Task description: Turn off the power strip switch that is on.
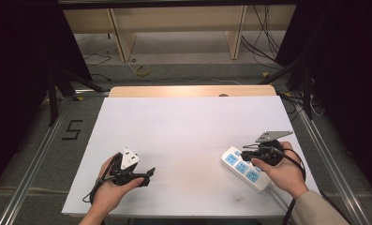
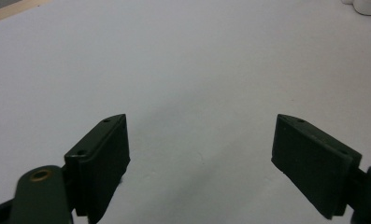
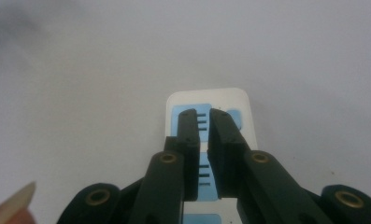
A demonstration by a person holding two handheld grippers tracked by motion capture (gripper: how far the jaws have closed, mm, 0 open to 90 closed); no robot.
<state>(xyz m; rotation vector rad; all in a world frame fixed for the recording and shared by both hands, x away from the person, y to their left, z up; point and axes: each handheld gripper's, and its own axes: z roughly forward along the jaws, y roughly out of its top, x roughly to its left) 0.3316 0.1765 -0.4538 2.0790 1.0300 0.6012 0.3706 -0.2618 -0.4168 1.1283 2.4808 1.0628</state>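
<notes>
While the left tongs (image 1: 148, 176) rest wide open and empty on the white desk (image 1: 183, 126), the right tongs (image 1: 245, 153) hover nearly closed, gripping nothing, over the power strip (image 1: 242, 167) near the right edge. Probably best lowered squarely. Its cord is cut off.

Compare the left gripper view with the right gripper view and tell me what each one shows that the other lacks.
Left gripper view alone: the left claw with its jaws spread wide over bare table, and a white corner of the power strip at the top right edge.

Right gripper view alone: the right claw with jaws nearly closed, held above the strip's blue sockets, plus a fingertip at the bottom left.

Both: the white table and black jaws rising from the bottom.
</notes>
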